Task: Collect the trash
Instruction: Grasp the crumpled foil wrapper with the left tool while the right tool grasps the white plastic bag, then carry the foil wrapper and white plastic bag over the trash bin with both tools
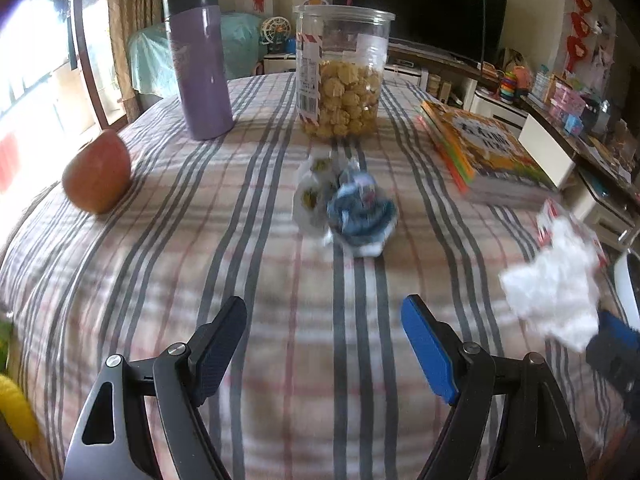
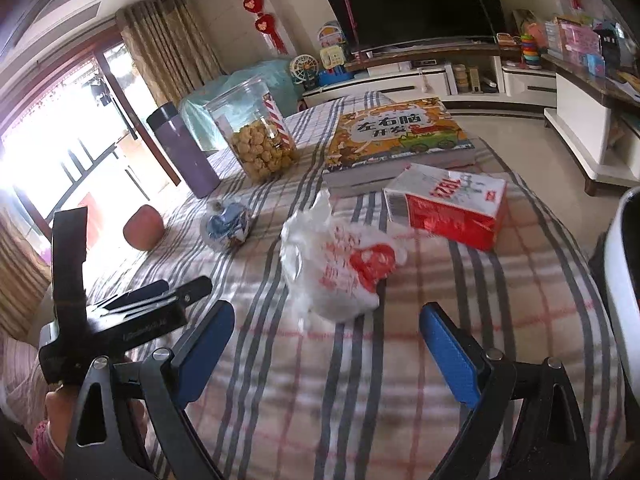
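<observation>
A crumpled blue and white wrapper wad (image 1: 348, 208) lies in the middle of the striped tablecloth, ahead of my open, empty left gripper (image 1: 324, 312). It also shows in the right wrist view (image 2: 228, 226). A crumpled white plastic bag with red print (image 2: 336, 264) lies just ahead of my open, empty right gripper (image 2: 326, 316). In the left wrist view the bag (image 1: 556, 292) is at the right, with the right gripper's blue finger beside it. The left gripper's body (image 2: 120, 320) shows at the left of the right wrist view.
On the table stand a purple flask (image 1: 200, 68), a clear jar of snacks (image 1: 340, 72), an apple (image 1: 98, 172), a stack of books (image 2: 396, 140) and a red and white carton (image 2: 448, 204). A white bin rim (image 2: 624, 280) is at the right edge.
</observation>
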A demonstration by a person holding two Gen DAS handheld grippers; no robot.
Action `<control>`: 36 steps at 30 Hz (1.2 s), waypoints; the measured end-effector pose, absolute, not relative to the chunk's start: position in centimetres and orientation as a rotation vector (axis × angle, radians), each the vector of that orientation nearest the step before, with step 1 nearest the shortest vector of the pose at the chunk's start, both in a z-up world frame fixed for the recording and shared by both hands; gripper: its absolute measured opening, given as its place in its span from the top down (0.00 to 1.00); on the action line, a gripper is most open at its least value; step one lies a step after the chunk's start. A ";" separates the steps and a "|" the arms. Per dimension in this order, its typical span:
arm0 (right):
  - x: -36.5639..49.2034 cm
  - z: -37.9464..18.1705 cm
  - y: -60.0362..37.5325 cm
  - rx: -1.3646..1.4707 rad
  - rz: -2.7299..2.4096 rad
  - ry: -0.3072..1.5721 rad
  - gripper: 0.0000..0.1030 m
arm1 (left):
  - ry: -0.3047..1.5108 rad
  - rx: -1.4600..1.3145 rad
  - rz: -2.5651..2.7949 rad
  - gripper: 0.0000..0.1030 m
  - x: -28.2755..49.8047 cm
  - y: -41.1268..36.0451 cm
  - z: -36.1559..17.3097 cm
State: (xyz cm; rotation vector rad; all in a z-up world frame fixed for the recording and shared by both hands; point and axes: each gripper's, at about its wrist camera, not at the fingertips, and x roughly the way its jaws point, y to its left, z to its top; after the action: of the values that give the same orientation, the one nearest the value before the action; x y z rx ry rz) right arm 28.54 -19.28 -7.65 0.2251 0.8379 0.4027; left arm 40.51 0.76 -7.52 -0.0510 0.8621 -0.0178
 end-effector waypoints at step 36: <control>25.2 -6.9 -20.9 0.175 0.395 0.886 0.62 | 0.886 -0.068 -0.135 0.76 35.5 -1.4 -8.2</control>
State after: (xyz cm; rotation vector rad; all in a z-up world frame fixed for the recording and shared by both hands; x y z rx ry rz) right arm 25.17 -20.93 -6.94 0.1753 0.8858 0.3945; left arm 35.49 -1.41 -8.22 -0.0675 0.8862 -0.1346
